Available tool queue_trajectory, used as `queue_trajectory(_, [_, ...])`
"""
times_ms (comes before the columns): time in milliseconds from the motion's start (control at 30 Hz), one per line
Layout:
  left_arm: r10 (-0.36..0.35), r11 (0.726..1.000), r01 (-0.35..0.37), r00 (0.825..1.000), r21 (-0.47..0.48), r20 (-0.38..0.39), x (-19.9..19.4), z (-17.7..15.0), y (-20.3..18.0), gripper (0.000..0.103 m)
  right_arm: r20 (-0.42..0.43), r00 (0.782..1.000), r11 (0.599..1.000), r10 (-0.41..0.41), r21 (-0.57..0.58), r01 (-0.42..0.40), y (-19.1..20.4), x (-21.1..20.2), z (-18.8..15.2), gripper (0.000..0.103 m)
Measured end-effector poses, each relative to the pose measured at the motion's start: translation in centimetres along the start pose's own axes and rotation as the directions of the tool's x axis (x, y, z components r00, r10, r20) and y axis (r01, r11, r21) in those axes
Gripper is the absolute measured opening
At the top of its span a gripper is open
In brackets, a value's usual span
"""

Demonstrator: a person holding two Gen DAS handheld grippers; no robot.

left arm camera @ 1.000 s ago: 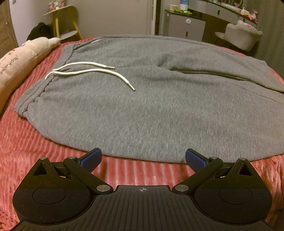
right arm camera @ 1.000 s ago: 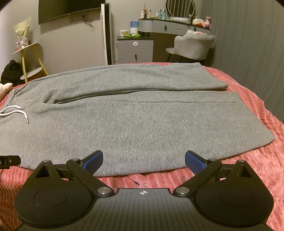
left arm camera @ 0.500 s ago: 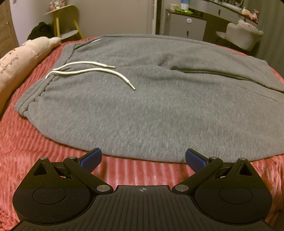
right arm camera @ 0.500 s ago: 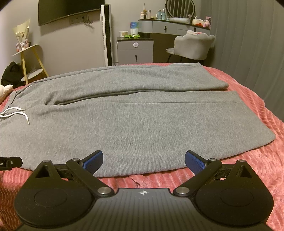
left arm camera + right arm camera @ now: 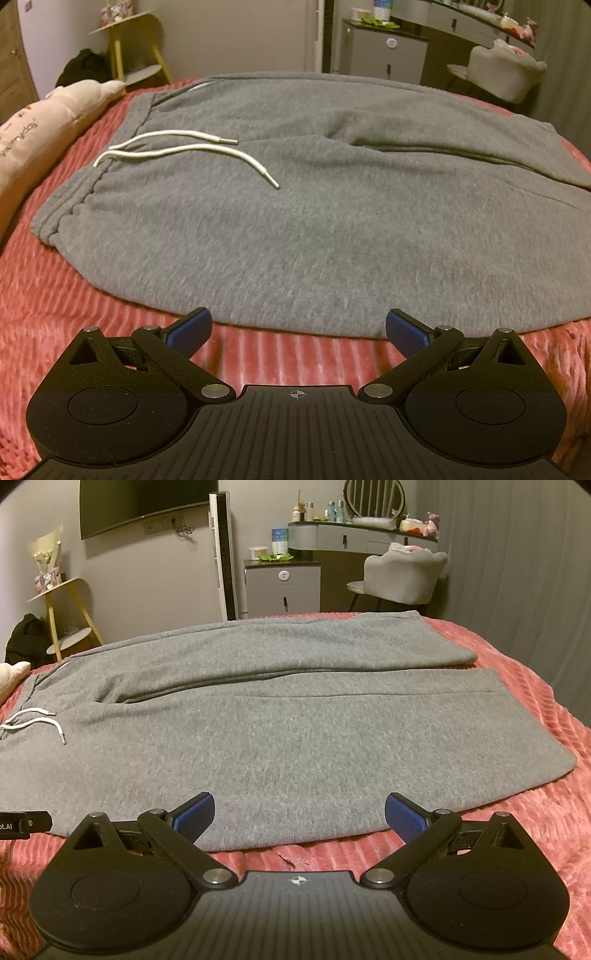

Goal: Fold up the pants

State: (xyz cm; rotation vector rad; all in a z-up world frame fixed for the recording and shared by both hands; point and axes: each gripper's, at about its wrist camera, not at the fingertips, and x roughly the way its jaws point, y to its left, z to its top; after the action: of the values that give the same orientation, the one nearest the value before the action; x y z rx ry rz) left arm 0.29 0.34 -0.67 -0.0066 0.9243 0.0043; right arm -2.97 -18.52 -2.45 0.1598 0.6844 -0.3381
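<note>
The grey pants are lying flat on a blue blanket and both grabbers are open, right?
Not quite: the blanket is pinkish red, not blue, as the right wrist view shows. The grey pants do lie flat on it, and the left gripper and right gripper are open.

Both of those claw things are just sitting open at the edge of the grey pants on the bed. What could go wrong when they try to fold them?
The blanket is soft and ribbed, so jaws closing at the near hem of the pants might pinch it too. The loose drawstring could end up bunched inside the fold. The far leg lies slightly askew, so the two legs may not stack neatly.
</note>
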Motion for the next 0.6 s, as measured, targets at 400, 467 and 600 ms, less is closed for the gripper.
queue_trajectory(400, [-0.001, 1.0, 0.001, 1.0, 0.002, -0.012, 0.25, 0.21, -0.17, 0.103, -0.011, 1.0, 0.999, 0.028, 0.041, -0.028, -0.6, 0.47, 0.12, 0.099])
queue_trajectory(467, [-0.002, 1.0, 0.002, 1.0, -0.002, -0.015, 0.34, 0.24, -0.13, 0.103, -0.013, 0.999, 0.998, 0.032, 0.047, -0.031, -0.71, 0.62, 0.11, 0.099])
queue_trajectory(600, [-0.003, 1.0, 0.003, 1.0, -0.001, -0.024, 0.6, 0.31, -0.19, 0.103, -0.02, 0.999, 0.998, 0.036, 0.054, -0.035, -0.73, 0.94, 0.13, 0.099])
